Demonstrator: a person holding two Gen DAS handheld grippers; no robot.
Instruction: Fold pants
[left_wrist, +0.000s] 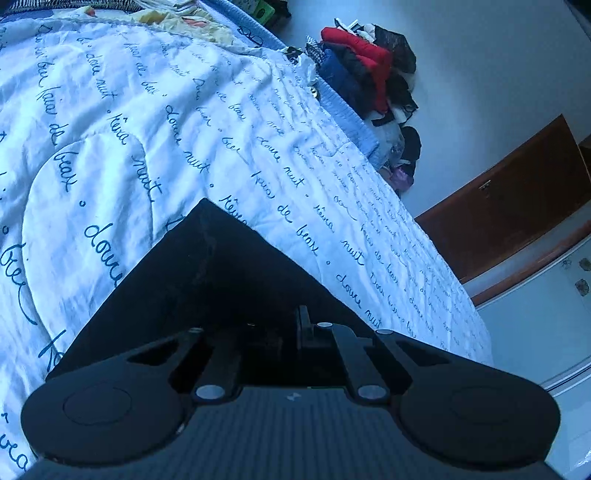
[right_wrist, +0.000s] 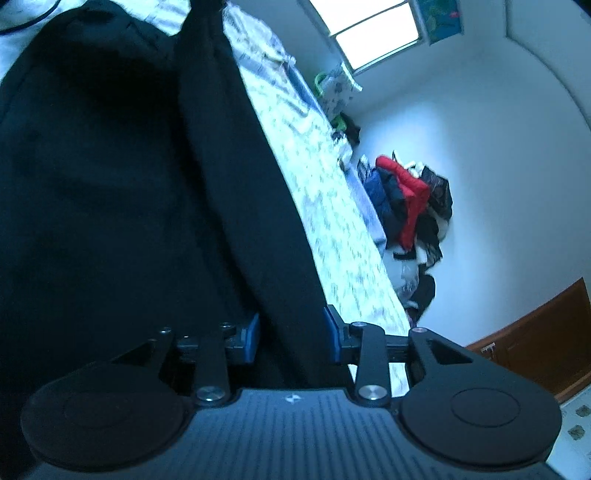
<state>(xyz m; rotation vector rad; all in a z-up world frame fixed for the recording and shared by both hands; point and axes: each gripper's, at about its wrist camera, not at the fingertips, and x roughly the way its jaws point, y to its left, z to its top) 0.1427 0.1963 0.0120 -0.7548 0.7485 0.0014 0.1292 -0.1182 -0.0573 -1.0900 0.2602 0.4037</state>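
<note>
Lying on the white script-printed quilt (left_wrist: 155, 122), the dark cloth pants (right_wrist: 110, 184) hang between the right gripper (right_wrist: 291, 339), clenched on a thick fold, and the left gripper (left_wrist: 273, 332), whose grasp I cannot tell; bulky fabric could slip, skewing the fold.

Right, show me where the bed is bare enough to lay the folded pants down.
Bare quilt lies ahead of the black pants held in the left claw, up to the crumpled fabric at the far end. It is crowded off the bed's far side: the clothes pile along the wall.
</note>
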